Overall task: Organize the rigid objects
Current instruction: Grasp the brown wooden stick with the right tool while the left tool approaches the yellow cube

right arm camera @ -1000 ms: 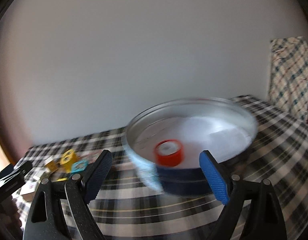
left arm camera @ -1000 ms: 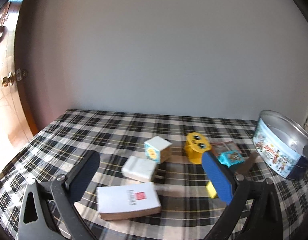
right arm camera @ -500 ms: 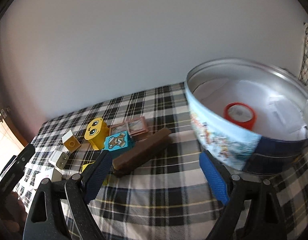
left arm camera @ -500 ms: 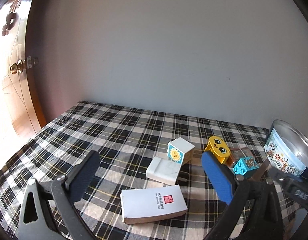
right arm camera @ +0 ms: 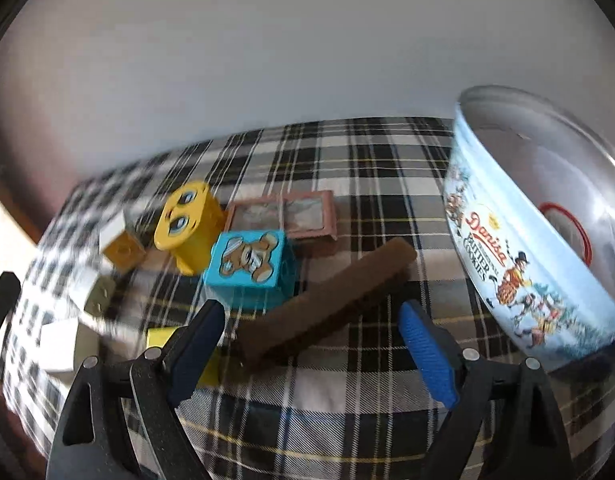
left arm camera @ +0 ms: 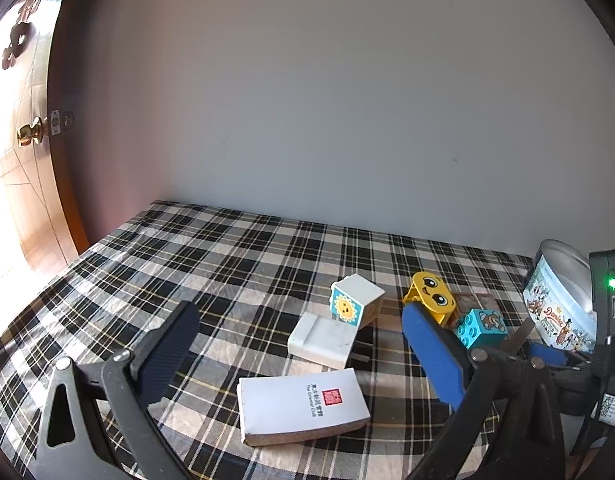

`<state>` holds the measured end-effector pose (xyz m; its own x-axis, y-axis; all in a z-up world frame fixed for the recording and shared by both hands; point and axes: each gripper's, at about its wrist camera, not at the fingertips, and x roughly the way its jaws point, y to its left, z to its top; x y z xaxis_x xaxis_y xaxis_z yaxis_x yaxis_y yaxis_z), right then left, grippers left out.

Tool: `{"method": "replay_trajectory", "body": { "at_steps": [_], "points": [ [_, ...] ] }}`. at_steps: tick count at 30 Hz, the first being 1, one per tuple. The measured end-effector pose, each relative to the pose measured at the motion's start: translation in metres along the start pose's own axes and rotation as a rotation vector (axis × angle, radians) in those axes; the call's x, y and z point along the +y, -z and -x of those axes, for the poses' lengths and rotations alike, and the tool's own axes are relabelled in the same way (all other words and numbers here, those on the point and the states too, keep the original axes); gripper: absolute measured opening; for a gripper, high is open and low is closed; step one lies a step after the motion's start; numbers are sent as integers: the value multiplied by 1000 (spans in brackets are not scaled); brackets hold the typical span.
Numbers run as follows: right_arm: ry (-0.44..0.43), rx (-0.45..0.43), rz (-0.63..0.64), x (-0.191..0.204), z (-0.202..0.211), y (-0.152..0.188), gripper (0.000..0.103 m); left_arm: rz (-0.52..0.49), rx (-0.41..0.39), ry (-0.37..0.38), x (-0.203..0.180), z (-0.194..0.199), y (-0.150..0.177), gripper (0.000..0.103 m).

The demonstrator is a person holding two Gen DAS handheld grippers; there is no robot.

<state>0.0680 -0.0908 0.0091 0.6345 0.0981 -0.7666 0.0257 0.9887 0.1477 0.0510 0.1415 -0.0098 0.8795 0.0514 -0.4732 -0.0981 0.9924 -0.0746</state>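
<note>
Presently we find the brown bar (right arm camera: 327,300) lying flat on the plaid cloth (right arm camera: 367,168), slanting toward the cookie tin (right arm camera: 507,248), its near end between the released, empty right gripper (right arm camera: 307,344), nearer than the left.

left tool (left arm camera: 295,344): jaws wide, empty | right tool (right arm camera: 311,330): jaws wide, seemingly empty, tilted down

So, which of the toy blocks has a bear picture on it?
The turquoise block, right in front of the right gripper. The yellow block shows a cartoon face, and the white block a sun.
</note>
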Motion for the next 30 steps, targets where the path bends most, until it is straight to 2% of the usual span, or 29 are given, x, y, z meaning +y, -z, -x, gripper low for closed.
{"method": "replay_trajectory", "body": {
  "at_steps": [6, 9, 13, 19, 23, 28, 30],
  "points": [
    [-43, 20, 164, -6, 8, 8, 71, -17, 0, 9, -2, -1, 1, 103],
    [-55, 15, 194, -21, 17, 16, 54, -23, -1, 18, -3, 0, 1, 103],
    [-97, 18, 211, -37, 28, 27, 54, -32, -1, 35, -5, 1, 1, 103],
    [-133, -4, 93, -51, 29, 21, 54, -38, 3, 59, -9, 3, 1, 103],
    [-80, -44, 117, -39, 25, 10, 54, -37, 1, 72, -10, 4, 1, 102],
    [-114, -52, 71, -38, 29, 6, 54, -20, 9, 77, -8, 2, 1, 103],
    [-78, -73, 55, -37, 27, 3, 54, -21, 8, 81, -9, 3, 1, 102]
  ]
}}
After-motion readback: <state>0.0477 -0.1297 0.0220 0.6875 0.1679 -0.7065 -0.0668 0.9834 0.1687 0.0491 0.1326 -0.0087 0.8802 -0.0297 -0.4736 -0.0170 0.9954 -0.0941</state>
